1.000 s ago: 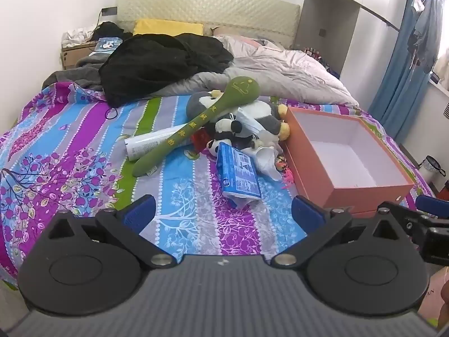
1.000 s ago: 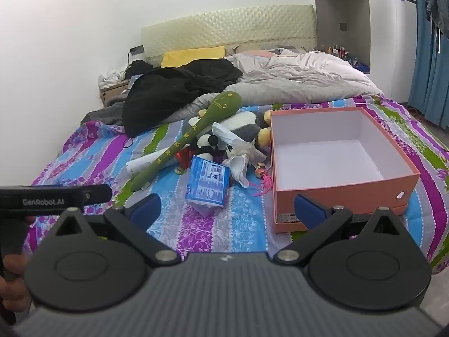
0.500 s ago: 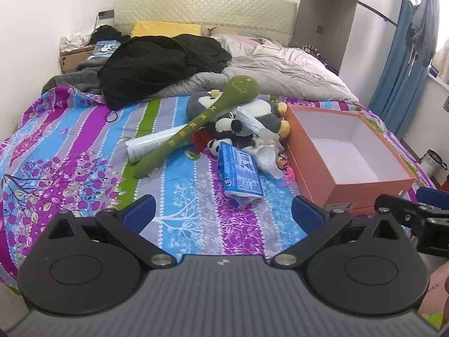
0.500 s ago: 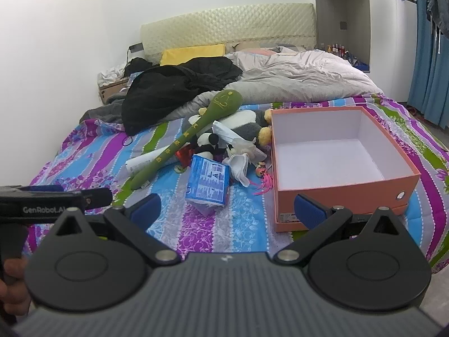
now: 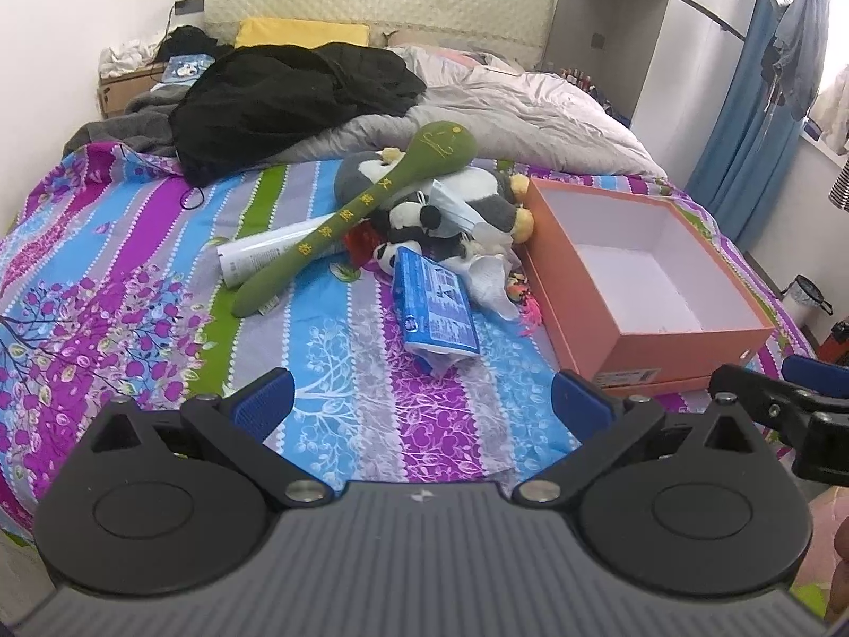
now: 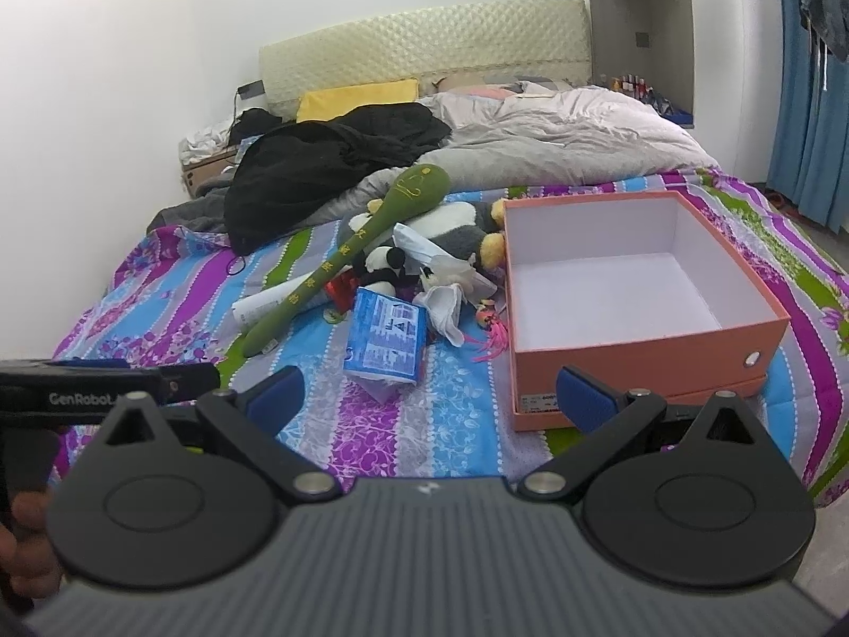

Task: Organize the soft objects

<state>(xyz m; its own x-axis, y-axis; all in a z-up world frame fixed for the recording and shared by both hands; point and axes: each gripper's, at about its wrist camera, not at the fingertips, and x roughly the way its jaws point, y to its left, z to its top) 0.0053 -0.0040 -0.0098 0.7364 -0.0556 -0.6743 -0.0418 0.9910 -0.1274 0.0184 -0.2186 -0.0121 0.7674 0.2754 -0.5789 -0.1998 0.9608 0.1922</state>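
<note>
Bed (image 5: 132, 286): toy pile (image 5: 424, 212), blue packet (image 5: 435, 308), empty orange box (image 5: 684, 347); left hand-held gripper (image 5: 422, 401) and right hand-held gripper (image 6: 432, 395) both spread apart, holding nothing.

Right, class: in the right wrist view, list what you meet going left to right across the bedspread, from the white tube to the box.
White plastic tube → long green plush stick → blue tissue packet → crumpled white cloth → open orange cardboard box.
</note>
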